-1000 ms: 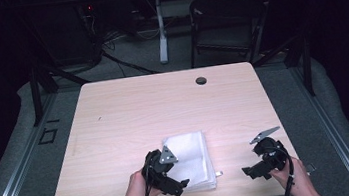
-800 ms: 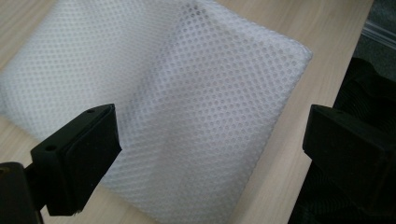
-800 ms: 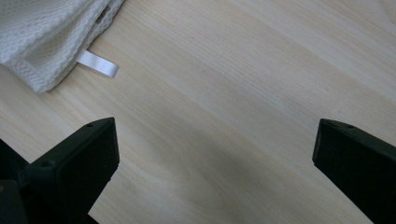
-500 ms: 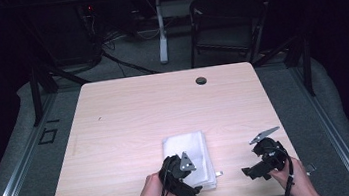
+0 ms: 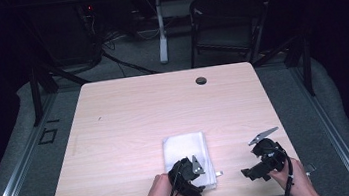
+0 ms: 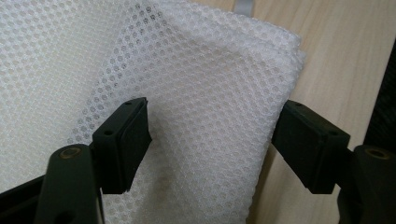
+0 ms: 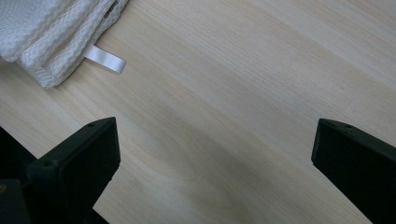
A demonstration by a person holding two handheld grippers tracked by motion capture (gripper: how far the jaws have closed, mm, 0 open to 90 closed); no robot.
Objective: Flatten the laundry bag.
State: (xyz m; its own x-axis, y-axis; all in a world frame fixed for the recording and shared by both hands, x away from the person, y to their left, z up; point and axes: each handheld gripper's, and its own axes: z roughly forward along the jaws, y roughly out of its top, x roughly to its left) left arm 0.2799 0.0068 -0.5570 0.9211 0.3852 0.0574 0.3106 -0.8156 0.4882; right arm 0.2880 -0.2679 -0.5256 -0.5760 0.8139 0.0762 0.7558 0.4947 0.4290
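Observation:
A folded white mesh cloth (image 5: 183,147) lies near the front of the wooden table (image 5: 164,109). My left gripper (image 5: 198,181) is low over the cloth's near right corner. In the left gripper view the mesh cloth (image 6: 201,93) lies flat between the jaws of this gripper (image 6: 212,140), which have just been closing. One pad rests on the fabric and the other stands at its edge, with a wide gap still between them. My right gripper (image 5: 248,173) hovers open over bare wood to the right. Past its jaws (image 7: 212,158) I see the cloth's corner (image 7: 46,28) and a white label (image 7: 105,58).
A dark round grommet (image 5: 201,80) sits near the table's far edge. Behind the table stand a dark folding chair (image 5: 223,21) and a white stand post (image 5: 160,29), with cables on the floor. The table's front edge lies just below both hands.
My left gripper has moved from the cloth's left side rightward and down over its near right corner, and its jaws have narrowed. The right gripper has stayed put.

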